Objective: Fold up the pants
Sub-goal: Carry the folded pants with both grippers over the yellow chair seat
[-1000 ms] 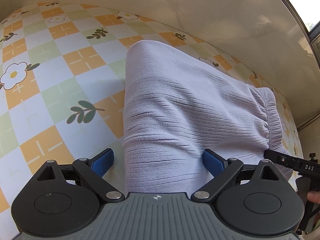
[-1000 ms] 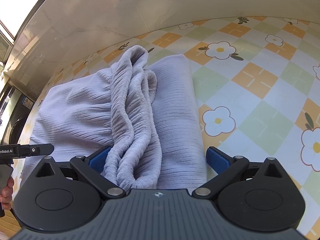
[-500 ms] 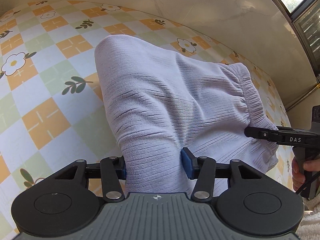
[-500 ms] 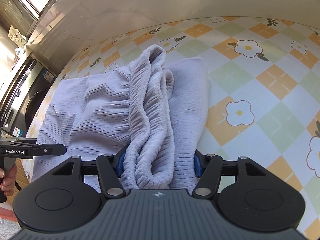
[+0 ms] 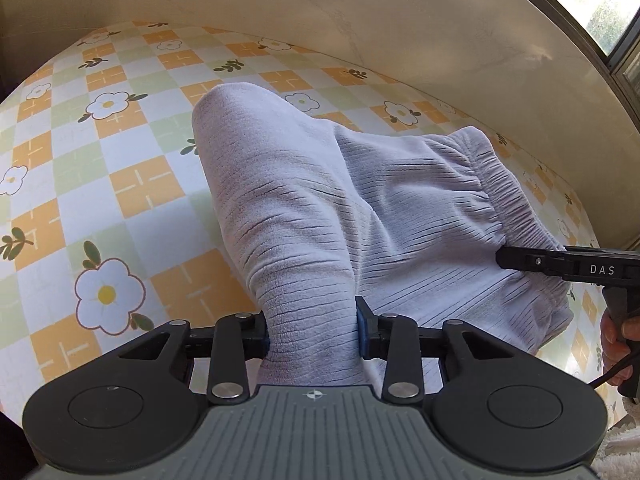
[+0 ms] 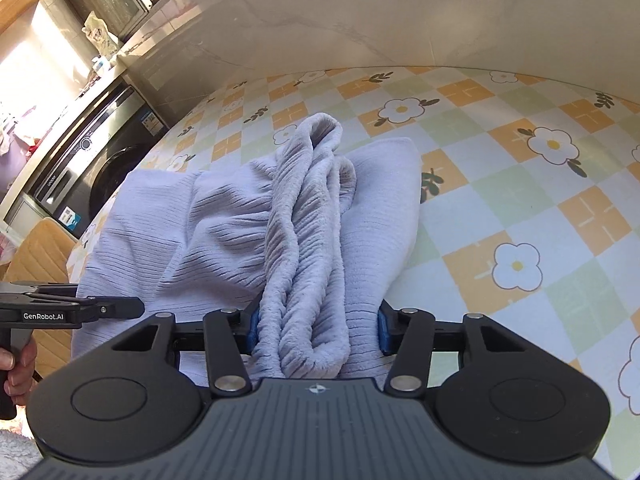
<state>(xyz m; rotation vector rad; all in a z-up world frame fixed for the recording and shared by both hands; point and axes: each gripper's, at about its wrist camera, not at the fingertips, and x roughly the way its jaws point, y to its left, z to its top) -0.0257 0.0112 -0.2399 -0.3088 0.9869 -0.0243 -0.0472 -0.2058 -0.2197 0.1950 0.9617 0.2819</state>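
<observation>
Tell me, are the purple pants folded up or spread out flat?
Partly folded. The pants lie doubled over on the table, bunched in the middle, with each claw, left and right, clamped on an end.

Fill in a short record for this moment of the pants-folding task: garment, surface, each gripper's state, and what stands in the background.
garment: lavender ribbed fleece pants, partly folded, elastic waistband toward the wall
surface: checked tablecloth with flowers
left gripper: shut on one bunched end of the pants
right gripper: shut on a thick bunch of folded fabric
lift: the held ends rise off the tablecloth; the middle lies on it
background: front-loading washing machine, marble wall
</observation>
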